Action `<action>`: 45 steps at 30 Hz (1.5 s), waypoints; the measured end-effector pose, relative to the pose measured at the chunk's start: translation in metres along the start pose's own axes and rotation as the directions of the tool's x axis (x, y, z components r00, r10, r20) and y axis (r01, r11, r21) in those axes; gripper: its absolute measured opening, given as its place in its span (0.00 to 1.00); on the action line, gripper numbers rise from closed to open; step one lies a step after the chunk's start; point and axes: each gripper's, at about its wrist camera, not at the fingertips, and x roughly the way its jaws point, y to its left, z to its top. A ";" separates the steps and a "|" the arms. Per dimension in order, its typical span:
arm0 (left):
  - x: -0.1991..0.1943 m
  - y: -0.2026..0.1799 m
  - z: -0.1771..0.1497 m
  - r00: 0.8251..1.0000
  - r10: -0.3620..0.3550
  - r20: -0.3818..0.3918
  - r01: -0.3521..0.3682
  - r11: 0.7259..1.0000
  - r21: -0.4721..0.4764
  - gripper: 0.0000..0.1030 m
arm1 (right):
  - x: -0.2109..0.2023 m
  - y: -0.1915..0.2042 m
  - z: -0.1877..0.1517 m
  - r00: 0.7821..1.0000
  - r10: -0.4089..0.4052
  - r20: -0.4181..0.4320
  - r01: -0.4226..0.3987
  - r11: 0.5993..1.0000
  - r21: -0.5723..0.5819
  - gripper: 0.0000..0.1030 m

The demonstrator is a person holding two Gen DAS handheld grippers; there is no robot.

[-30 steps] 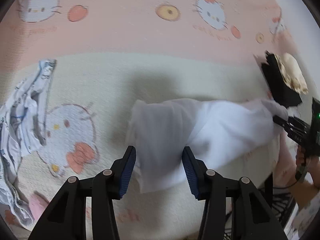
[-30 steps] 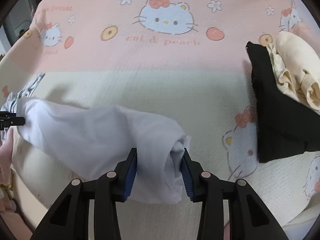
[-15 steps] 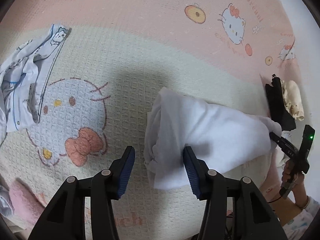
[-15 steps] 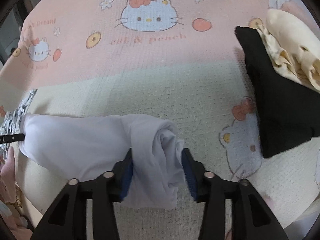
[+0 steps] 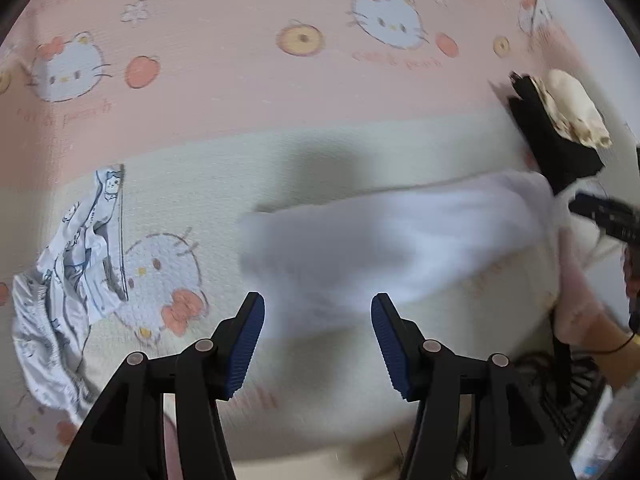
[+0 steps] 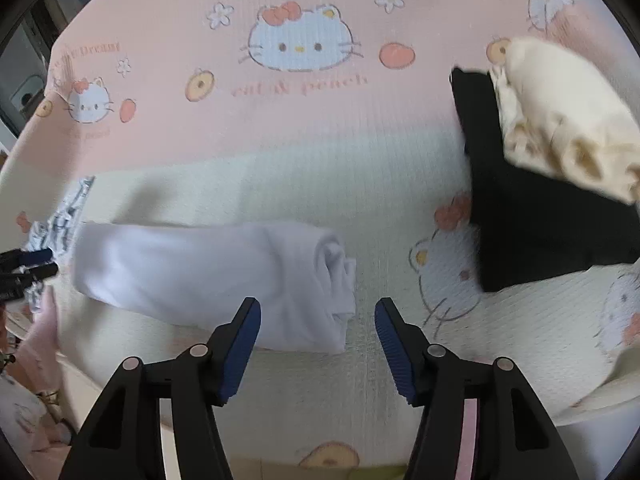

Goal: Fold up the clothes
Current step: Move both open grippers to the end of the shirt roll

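Observation:
A white garment (image 6: 208, 276), folded into a long bundle, lies across the cream part of the bedspread (image 6: 360, 184). My right gripper (image 6: 318, 320) stands open at its rolled right end; the left finger overlaps the cloth and the right finger is clear of it. In the left wrist view the white garment (image 5: 380, 248) is blurred by motion. My left gripper (image 5: 318, 320) is open at its left end, with the cloth's edge between the fingers. Each gripper shows small in the other view: the right gripper (image 5: 604, 216) and the left gripper (image 6: 28, 264).
A folded black garment (image 6: 532, 224) with a cream garment (image 6: 560, 136) on top sits at the right. A crumpled light-blue printed garment (image 5: 68, 280) lies at the left. A pink-sleeved arm (image 5: 580, 308) is at the bed's near edge.
The white garment, lifted and stretched between both grippers earlier, now lies on the bed. The right gripper has drawn back from its rolled end. The left view has swung and blurred.

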 end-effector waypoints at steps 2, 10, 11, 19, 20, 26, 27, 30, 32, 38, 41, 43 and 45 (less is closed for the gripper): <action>-0.015 -0.013 0.013 0.999 0.003 -0.036 -0.002 1.000 0.007 0.51 | -0.018 0.008 0.014 1.000 -0.026 -0.009 0.026 0.999 -0.045 0.65; -0.075 -0.037 0.041 0.998 0.020 0.068 -0.016 0.999 -0.051 0.51 | -0.094 0.041 0.031 0.992 -0.068 0.104 0.080 0.990 -0.112 0.72; -0.076 -0.038 0.040 0.995 0.019 0.094 -0.013 0.998 -0.067 0.51 | -0.100 0.043 0.029 0.989 -0.062 0.133 0.076 0.992 -0.103 0.72; -0.043 -0.040 0.000 0.970 -0.060 0.234 0.136 0.935 -0.326 0.51 | -0.090 0.055 0.018 0.977 -0.076 0.199 0.084 0.996 -0.030 0.74; -0.039 -0.041 -0.006 0.964 -0.069 0.258 0.162 0.919 -0.360 0.51 | -0.089 0.056 0.014 0.972 -0.080 0.223 0.084 0.996 -0.008 0.74; -0.016 -0.041 -0.045 0.910 -0.100 0.402 0.322 0.783 -0.533 0.51 | -0.074 0.051 -0.023 0.960 -0.034 0.279 -0.018 0.984 0.180 0.74; -0.013 -0.042 -0.051 0.899 -0.102 0.426 0.348 0.755 -0.556 0.51 | -0.071 0.054 -0.030 0.958 -0.058 0.280 0.001 0.980 0.199 0.74; 0.001 -0.039 -0.063 0.880 -0.112 0.462 0.399 0.701 -0.590 0.51 | -0.061 0.058 -0.054 0.955 -0.049 0.292 -0.027 0.968 0.249 0.74; 0.011 -0.033 -0.064 0.881 -0.130 0.454 0.406 0.701 -0.587 0.52 | -0.052 0.056 -0.068 0.956 -0.005 0.292 -0.078 0.960 0.269 0.74; 0.043 -0.018 -0.066 0.884 -0.184 0.431 0.426 0.697 -0.577 0.60 | -0.009 0.037 -0.076 0.982 0.004 0.191 -0.068 0.941 0.332 0.76; 0.059 -0.010 -0.068 0.884 -0.210 0.418 0.436 0.694 -0.572 0.60 | 0.010 0.019 -0.080 0.981 0.057 0.187 -0.131 0.903 0.409 0.76; 0.070 -0.005 -0.069 0.883 -0.228 0.410 0.443 0.693 -0.569 0.60 | 0.021 0.006 -0.085 0.966 0.120 0.230 -0.218 0.853 0.474 0.76; 0.081 0.000 -0.070 0.882 -0.245 0.401 0.450 0.691 -0.566 0.60 | 0.033 -0.005 -0.097 0.937 0.189 0.295 -0.327 0.772 0.545 0.76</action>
